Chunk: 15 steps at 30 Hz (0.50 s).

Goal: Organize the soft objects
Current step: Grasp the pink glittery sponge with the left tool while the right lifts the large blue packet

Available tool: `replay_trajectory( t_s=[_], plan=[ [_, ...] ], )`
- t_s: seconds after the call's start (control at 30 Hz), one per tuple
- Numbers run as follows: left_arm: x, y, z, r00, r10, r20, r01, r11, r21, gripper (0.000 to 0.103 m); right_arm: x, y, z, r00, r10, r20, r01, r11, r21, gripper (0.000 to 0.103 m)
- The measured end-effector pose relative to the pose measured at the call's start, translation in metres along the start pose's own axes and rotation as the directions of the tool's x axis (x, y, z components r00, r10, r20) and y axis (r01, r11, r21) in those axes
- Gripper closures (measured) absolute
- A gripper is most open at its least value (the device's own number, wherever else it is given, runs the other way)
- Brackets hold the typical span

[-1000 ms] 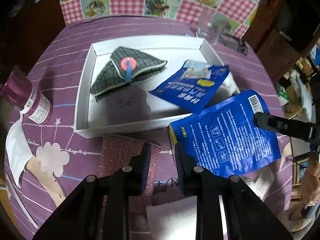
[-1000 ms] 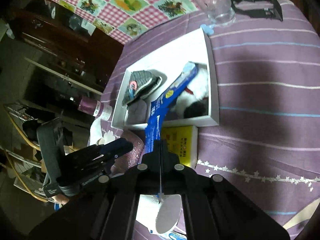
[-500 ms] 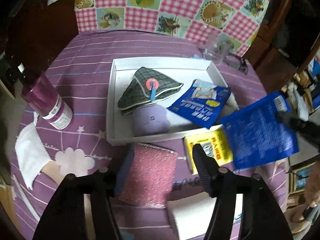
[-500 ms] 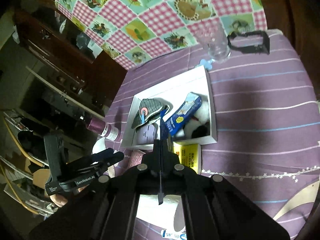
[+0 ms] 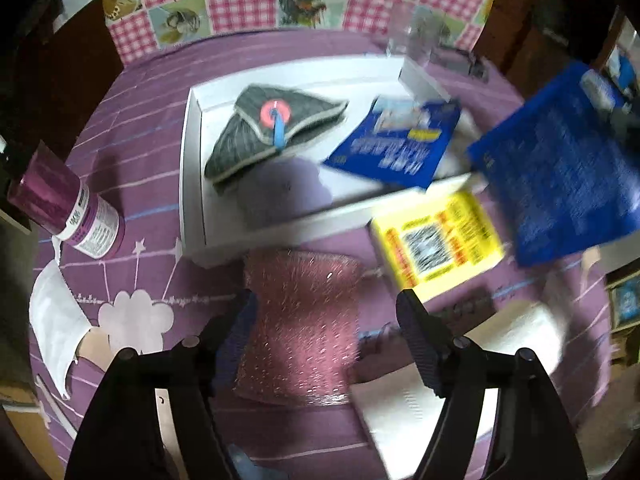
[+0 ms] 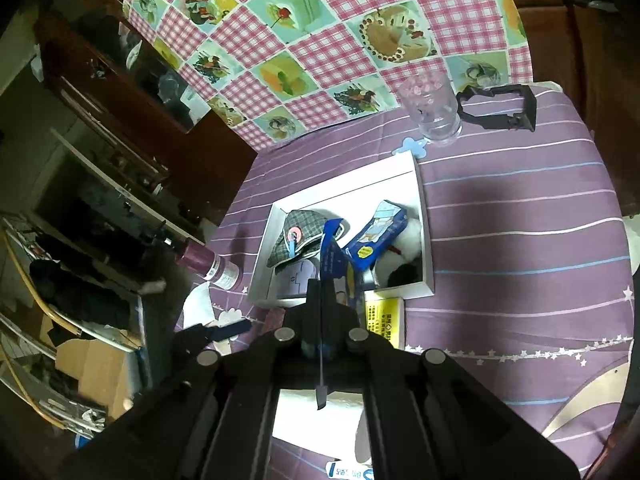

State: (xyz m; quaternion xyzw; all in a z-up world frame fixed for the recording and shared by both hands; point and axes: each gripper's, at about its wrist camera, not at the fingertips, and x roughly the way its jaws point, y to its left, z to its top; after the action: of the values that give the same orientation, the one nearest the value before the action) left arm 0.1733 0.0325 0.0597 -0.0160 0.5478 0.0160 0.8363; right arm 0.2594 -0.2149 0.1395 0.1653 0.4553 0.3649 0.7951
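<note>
Right gripper (image 6: pixel 321 344) pinches the blue packet (image 5: pixel 560 168); left gripper (image 5: pixel 326 320), fingers just spread, straddles the pink sponge (image 5: pixel 300 332). Next: close on it.

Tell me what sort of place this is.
Most likely a lived-in home, a dining or living room. The round table wears a purple striped tablecloth, a chequered cloth with food pictures hangs behind it, and a dark wooden cabinet stands alongside, cluttered with household things.
</note>
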Motion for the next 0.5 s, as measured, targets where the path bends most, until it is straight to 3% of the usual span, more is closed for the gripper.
replay_trajectory(
  t_s=[0.1,0.17,0.4,0.5],
  plan=[
    [0.014,-0.006,-0.003,0.994,0.109,-0.017,-0.108,0.993,0.050,0.030,0.005,0.000,0.000,1.000,0.000,-0.015,0.000,1.000,0.011,0.102],
    [0.023,-0.010,-0.004,0.989,0.141,-0.050,-0.137,0.987,0.089,0.030,0.005,0.000,0.000,1.000,0.001,-0.013,-0.001,1.000,0.014,0.102],
    [0.046,0.011,-0.003,0.987,0.051,-0.155,-0.052,0.999,0.003,0.021,-0.004,0.000,-0.001,1.000,-0.001,0.010,0.001,1.000,0.014,0.102],
    [0.052,0.020,-0.003,0.987,0.011,-0.163,-0.014,1.000,-0.018,0.016,-0.003,-0.002,0.000,1.000,-0.003,0.010,0.003,1.000,0.020,0.102]
  ],
)
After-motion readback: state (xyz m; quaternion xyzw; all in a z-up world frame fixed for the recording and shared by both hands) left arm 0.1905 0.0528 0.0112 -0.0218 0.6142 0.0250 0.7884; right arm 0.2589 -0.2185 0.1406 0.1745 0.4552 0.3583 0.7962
